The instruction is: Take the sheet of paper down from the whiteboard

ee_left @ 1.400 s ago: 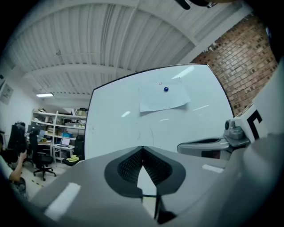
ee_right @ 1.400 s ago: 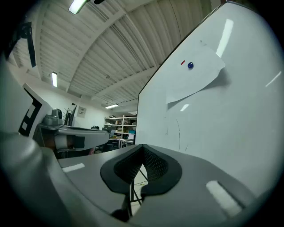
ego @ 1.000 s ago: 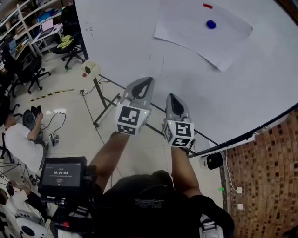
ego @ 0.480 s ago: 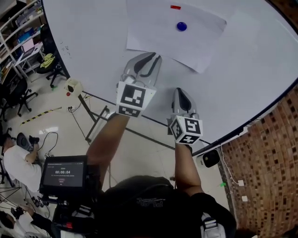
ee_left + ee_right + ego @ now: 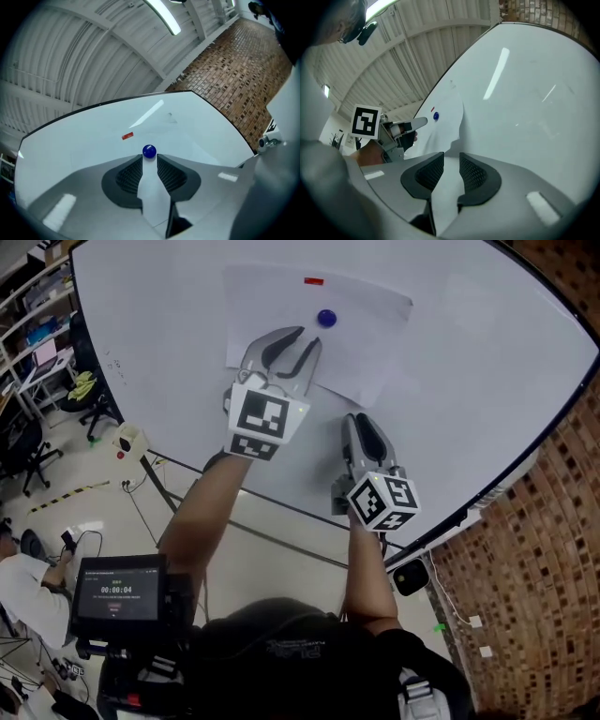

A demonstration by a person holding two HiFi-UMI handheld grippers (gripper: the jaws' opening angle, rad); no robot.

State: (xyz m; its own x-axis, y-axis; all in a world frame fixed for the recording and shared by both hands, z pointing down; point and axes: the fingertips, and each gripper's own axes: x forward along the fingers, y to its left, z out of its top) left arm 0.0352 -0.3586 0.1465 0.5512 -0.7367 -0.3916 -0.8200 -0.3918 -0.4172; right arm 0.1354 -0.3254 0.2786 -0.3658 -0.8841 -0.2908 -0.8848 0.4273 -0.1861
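Fingers [image 5: 127, 176] of left gripper [image 5: 294, 345] and right gripper [image 5: 451, 159] are opening, empty, facing paper [image 5: 367, 338].

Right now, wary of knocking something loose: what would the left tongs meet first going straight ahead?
Probably the blue magnet on the sheet of paper; the left tongs are opening, nothing between them. Depth unclear.

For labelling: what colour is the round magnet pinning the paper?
Blue magnet; clearest in the left gripper view.
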